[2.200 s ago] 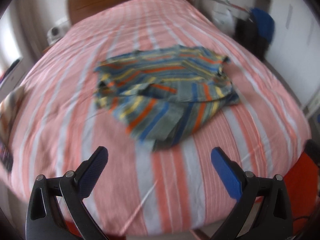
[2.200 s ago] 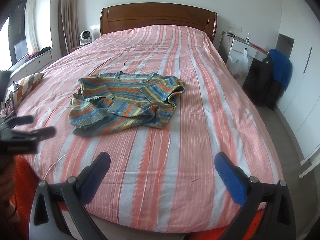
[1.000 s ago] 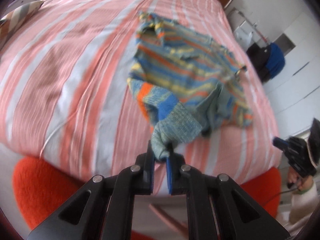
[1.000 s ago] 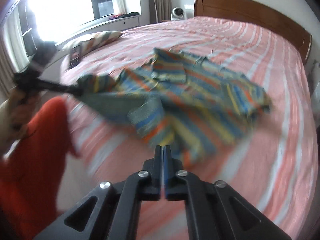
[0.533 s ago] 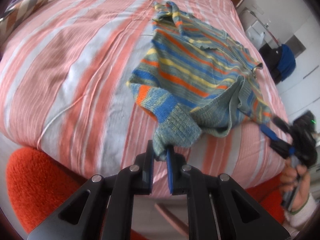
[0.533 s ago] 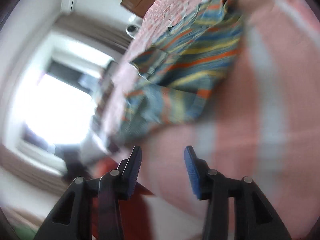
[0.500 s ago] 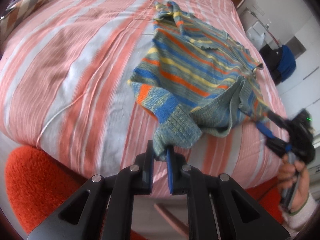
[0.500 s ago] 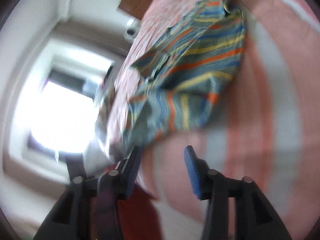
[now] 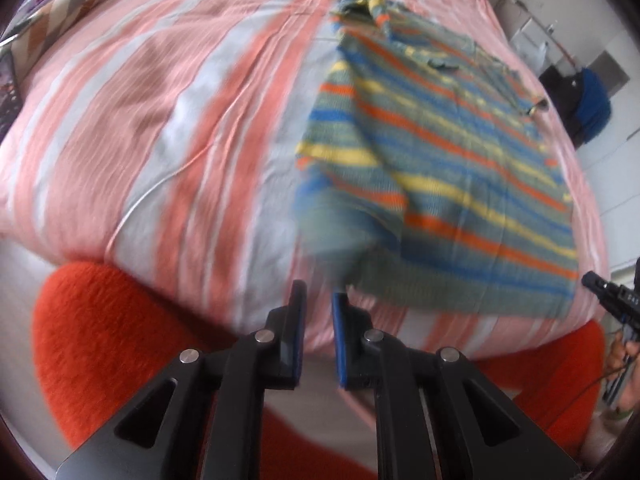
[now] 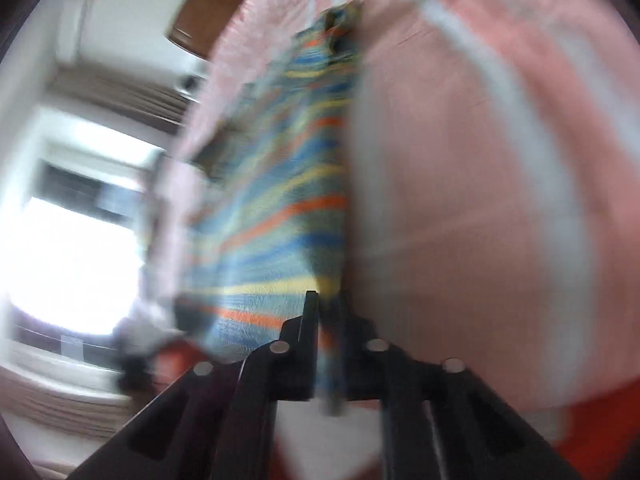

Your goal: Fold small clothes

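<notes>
A striped knit sweater [image 9: 440, 152], grey-green with blue, orange and yellow bands, lies spread on the pink striped bed [image 9: 160, 100]. My left gripper [image 9: 319, 292] sits at the sweater's near left hem corner; its jaws stand slightly apart and the blurred hem lies just beyond the tips, not clearly held. In the right wrist view, which is heavily blurred, my right gripper [image 10: 328, 300] is shut on the sweater's [image 10: 288, 200] near hem corner. The right gripper also shows at the left wrist view's right edge [image 9: 612, 296].
The bed's near edge hangs over an orange seat or cushion [image 9: 120, 340]. A striped pillow [image 9: 60, 16] lies at the far left. A dark chair with blue cloth [image 9: 588, 108] stands at the right. A bright window [image 10: 68, 260] and the wooden headboard [image 10: 204, 12] show in the right wrist view.
The sweater has been pulled flat and its bottom hem stretched along the bed's edge. My left jaws have parted and the hem has slipped out; my right gripper has closed on the other corner.
</notes>
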